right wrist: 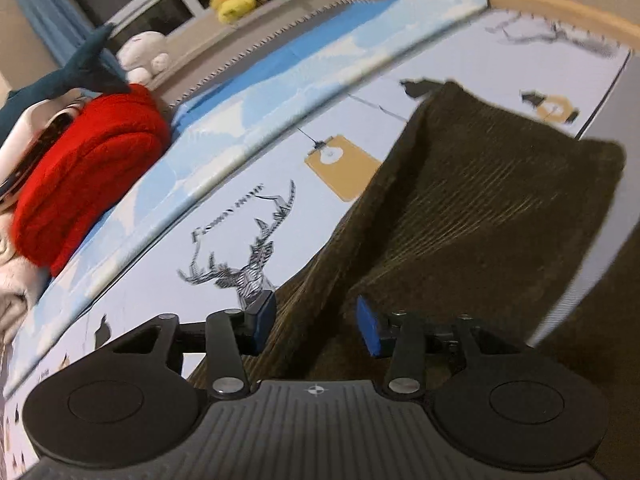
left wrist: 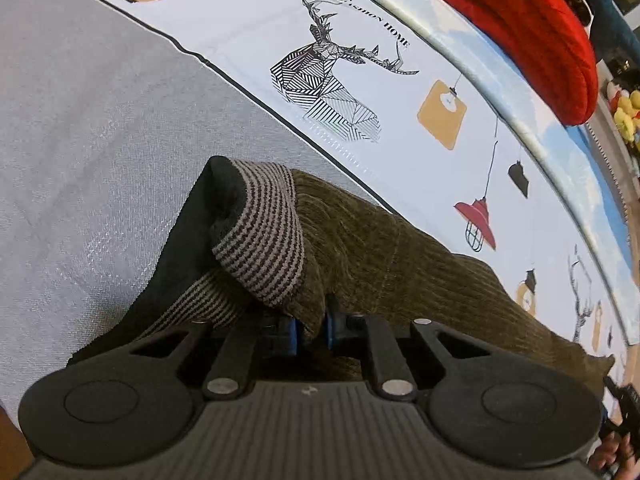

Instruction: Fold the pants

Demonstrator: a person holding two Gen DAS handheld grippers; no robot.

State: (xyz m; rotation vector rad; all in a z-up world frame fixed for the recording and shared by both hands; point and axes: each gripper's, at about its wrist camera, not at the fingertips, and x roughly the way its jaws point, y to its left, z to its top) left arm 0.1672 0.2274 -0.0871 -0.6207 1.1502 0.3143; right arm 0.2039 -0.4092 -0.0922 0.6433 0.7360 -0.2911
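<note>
**One hand holds the pants, the other lets go**

The left gripper point(left wrist: 311, 330) pinches the olive pants point(left wrist: 380, 248) by the top, beside the striped waistband point(left wrist: 260, 236). The right gripper point(right wrist: 316, 322) has its blue pads point(right wrist: 368, 328) spread wide, holding nothing, just over the cloth. The pants lie across the bed sheet point(left wrist: 240, 32) with its deer picture point(left wrist: 328, 76). I think a fold is under way. Next, the free hand should grab an edge. Far back sits a red blanket point(right wrist: 88, 172).
</note>
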